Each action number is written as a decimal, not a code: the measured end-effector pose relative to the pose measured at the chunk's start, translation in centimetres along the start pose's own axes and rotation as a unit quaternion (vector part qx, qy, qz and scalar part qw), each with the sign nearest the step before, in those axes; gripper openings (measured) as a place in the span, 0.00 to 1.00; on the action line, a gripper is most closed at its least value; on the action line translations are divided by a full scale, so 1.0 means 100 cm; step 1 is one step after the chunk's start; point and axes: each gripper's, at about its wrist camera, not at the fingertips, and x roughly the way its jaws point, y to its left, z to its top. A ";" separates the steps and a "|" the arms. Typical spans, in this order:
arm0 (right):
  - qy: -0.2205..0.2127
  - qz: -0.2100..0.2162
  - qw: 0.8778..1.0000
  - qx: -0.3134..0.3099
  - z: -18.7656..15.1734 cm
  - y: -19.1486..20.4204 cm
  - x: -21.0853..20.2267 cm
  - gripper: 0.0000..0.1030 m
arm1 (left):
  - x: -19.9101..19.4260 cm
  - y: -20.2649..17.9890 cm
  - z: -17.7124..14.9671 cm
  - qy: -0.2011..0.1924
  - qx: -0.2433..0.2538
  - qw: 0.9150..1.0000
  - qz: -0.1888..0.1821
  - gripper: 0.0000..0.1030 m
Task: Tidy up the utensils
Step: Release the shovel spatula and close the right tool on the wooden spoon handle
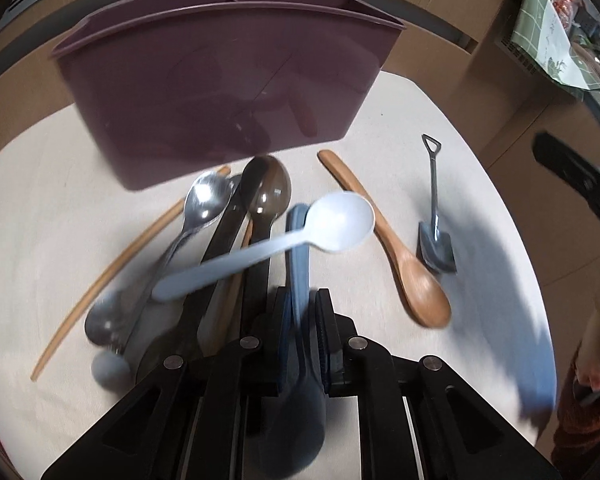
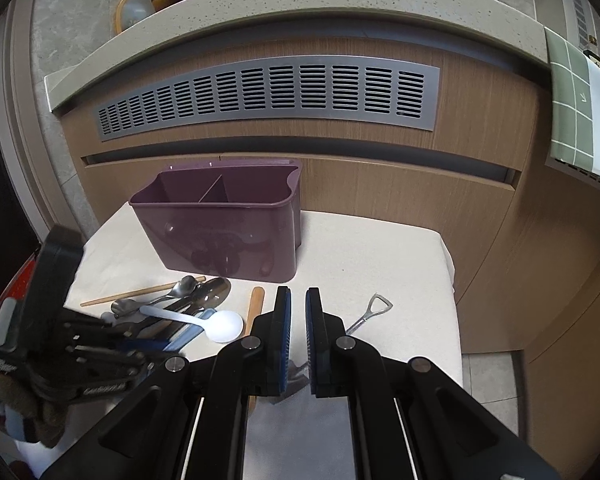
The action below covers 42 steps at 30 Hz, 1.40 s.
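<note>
Utensils lay heaped on a cream tabletop (image 1: pixel 380 120) in front of a plum-coloured caddy (image 1: pixel 220 92) with a divider inside. The left gripper (image 1: pixel 304 300) had its jaws pressed on the handle of a blue-grey utensil (image 1: pixel 298 240) within that pile. A white plastic spoon (image 1: pixel 340 220) rested across the heap. To its right lay a wooden spoon (image 1: pixel 416 280) and a small shovel-shaped metal spoon (image 1: pixel 436 232). The right gripper (image 2: pixel 298 300) hovered with jaws narrow and empty.
</note>
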 end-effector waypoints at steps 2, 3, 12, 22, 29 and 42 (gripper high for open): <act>0.007 0.011 1.000 0.007 -0.006 -0.006 0.000 0.07 | 0.005 -0.004 0.008 0.012 -0.005 1.000 0.004 0.14; 0.020 0.017 1.000 0.015 -0.011 -0.011 0.004 0.07 | 0.006 -0.003 0.011 0.017 -0.015 1.000 0.001 0.14; 0.150 0.061 0.976 0.146 -0.057 -0.054 0.059 0.11 | 0.004 0.011 0.005 -0.014 -0.043 0.998 -0.039 0.10; 0.141 0.057 0.984 0.091 -0.036 -0.020 0.060 0.12 | -0.010 0.033 -0.015 -0.037 -0.047 0.998 -0.024 0.10; 0.185 0.100 0.976 0.055 -0.028 0.012 0.094 0.13 | -0.016 0.044 -0.022 -0.030 -0.057 0.997 -0.046 0.10; 0.186 0.042 0.981 -0.035 -0.011 0.037 0.126 0.10 | -0.014 0.039 -0.013 -0.022 -0.040 0.999 -0.030 0.11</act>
